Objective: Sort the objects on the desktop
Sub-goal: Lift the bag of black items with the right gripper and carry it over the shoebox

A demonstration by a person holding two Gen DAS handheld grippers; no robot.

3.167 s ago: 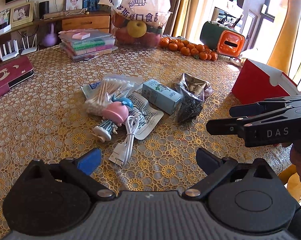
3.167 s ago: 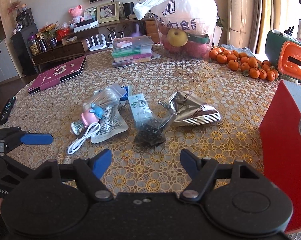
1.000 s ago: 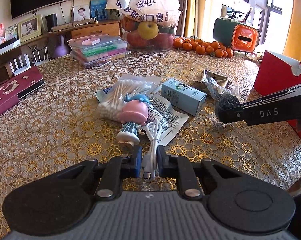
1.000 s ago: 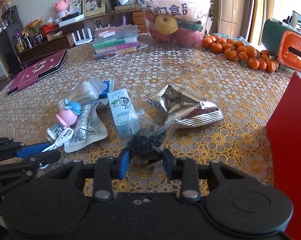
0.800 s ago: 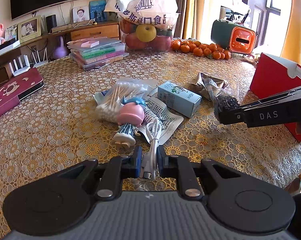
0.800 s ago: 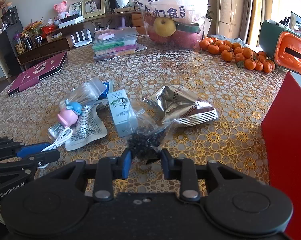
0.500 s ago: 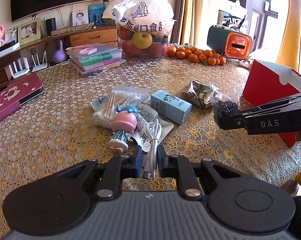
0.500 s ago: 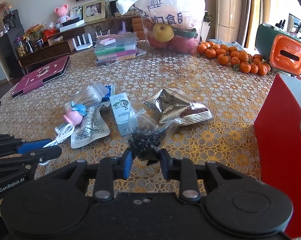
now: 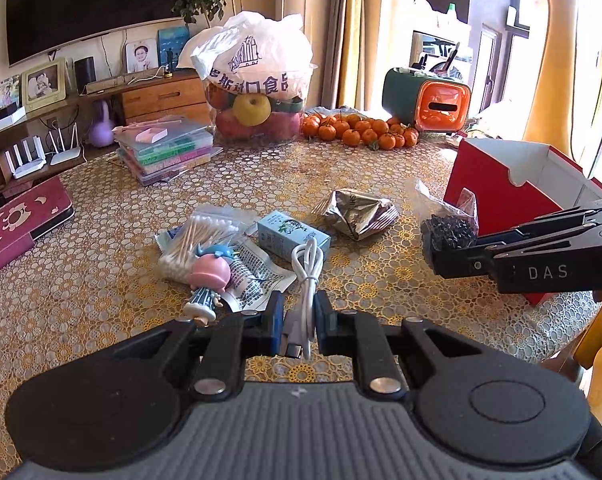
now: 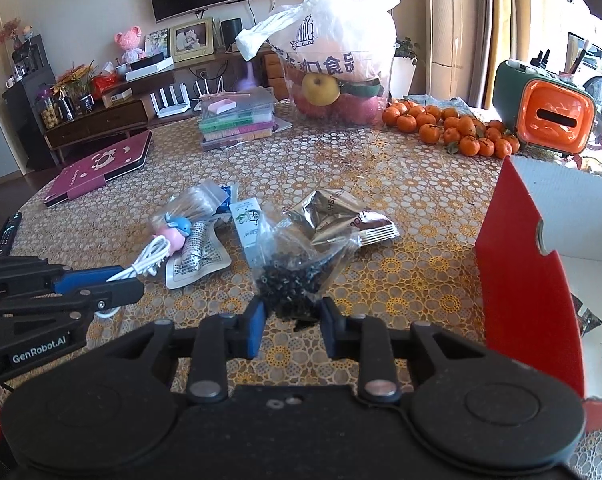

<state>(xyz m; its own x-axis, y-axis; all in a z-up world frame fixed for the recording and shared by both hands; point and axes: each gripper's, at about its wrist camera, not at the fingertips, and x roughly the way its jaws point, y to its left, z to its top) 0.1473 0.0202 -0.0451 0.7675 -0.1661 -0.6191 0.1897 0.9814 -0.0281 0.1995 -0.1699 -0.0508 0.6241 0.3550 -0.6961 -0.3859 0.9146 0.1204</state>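
The coiled white cable is clamped between the left gripper jaws, raised above the table. The bag of black screws is pinched by the right gripper, lifted beside the red box.

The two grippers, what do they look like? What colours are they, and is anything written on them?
Both are black plastic with round discs, silver rivets and blue pads inside the jaws. The left gripper has a ribbed grey body and, seen from the side, white "GenRobot.AI" lettering. The right gripper is all black and its side reads "DAS".
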